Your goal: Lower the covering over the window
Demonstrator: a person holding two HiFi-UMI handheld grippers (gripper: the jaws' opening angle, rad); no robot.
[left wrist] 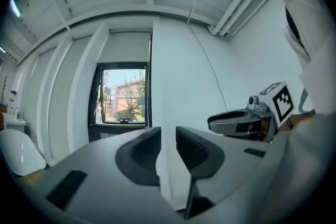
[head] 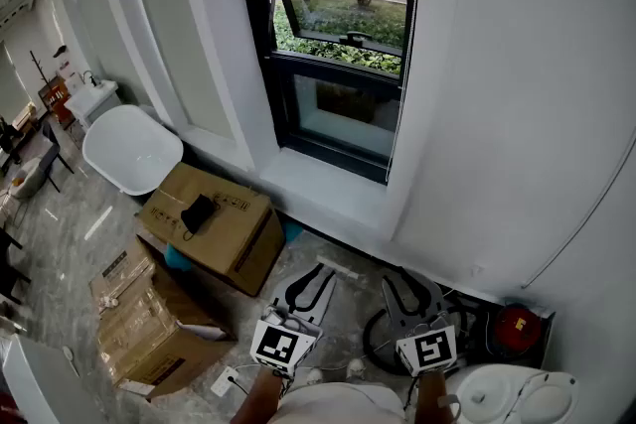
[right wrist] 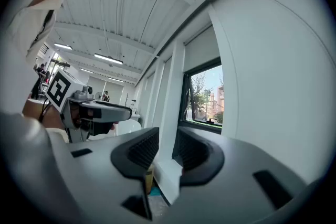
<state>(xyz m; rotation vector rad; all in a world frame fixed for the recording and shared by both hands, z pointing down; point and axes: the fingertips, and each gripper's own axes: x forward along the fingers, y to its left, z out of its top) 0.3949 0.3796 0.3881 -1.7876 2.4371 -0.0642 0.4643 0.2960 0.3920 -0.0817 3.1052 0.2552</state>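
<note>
Now | left claw [left wrist: 168,145], right claw [right wrist: 165,147]: parted, empty | cardboard box [head: 214,223], white chair [head: 131,147] lower-left of window [head: 343,25]

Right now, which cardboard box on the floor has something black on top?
The closed box nearest the window, beside the white chair: a small black item lies on its lid. The paler boxes nearer the person carry none.

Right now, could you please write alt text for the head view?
A dark-framed window stands uncovered in a white wall. Below, the left gripper and right gripper point toward it, jaws apart, empty; cardboard boxes sit left.
</note>
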